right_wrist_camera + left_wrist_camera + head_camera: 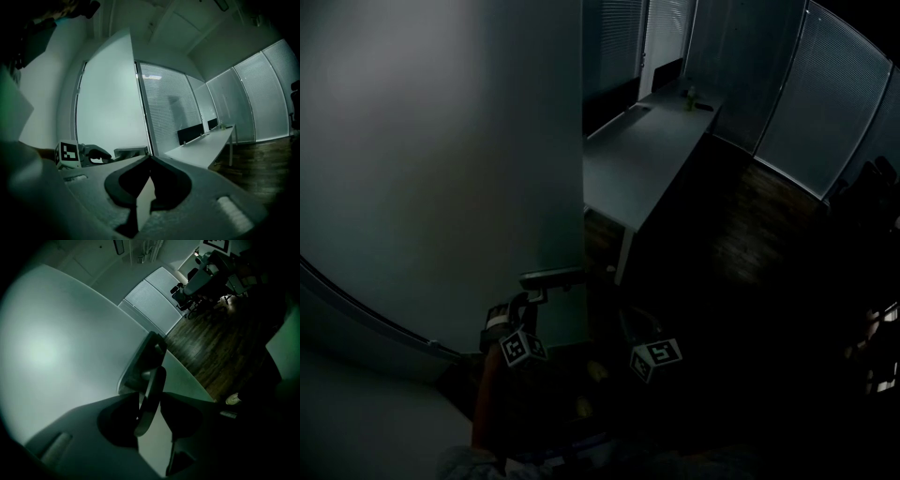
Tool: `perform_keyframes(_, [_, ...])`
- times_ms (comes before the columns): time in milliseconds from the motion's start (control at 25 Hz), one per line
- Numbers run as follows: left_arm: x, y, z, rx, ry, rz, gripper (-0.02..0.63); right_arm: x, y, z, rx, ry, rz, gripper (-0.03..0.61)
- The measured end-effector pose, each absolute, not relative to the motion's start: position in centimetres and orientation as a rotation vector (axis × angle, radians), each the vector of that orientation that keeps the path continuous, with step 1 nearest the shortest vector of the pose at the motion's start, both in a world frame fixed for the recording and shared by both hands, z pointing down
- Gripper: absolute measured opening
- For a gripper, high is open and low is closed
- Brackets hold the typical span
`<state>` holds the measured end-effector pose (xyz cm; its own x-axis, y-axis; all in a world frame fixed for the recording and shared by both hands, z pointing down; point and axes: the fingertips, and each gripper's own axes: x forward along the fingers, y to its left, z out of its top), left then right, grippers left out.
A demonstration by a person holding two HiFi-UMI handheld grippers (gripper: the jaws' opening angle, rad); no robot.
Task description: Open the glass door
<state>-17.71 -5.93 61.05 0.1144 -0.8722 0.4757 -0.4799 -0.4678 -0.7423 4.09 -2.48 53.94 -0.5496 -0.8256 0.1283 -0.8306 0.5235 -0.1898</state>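
The frosted glass door (pixel 441 169) stands swung open, its free edge beside a long desk. Its lever handle (pixel 553 277) sticks out at the door's edge. My left gripper (pixel 530 298) is shut on that handle. In the left gripper view the handle (pixel 157 380) runs between the two jaws of the left gripper (pixel 149 397), below the lock plate (pixel 146 363). My right gripper (pixel 630 323) hangs to the right of the door's edge, apart from it. In its own view the right gripper (pixel 150 158) is shut with nothing held, and the left gripper (pixel 96 153) shows on the handle (pixel 131 151).
A long white desk (pixel 647 150) runs away from the door's edge, with small objects at its far end. Glass partitions with blinds (pixel 825 103) close off the room. Dark wooden floor (pixel 741 234) lies right of the desk. Office chairs (pixel 187 294) stand at the far side.
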Motion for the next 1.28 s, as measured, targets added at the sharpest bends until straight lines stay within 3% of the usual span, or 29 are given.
perform_keyframes(560, [-16.2, 1.1, 60.4, -1.996, 1.262, -1.307, 0.147, 7.6, 5.9, 53.9, 1.576, -2.663, 0.359, -0.002])
perform_keyframes(1280, [-17.6, 3.9, 61.1, -1.98, 1.253, -1.355, 0.152, 8.2, 7.0, 54.8, 1.538, -2.67, 0.375, -0.002])
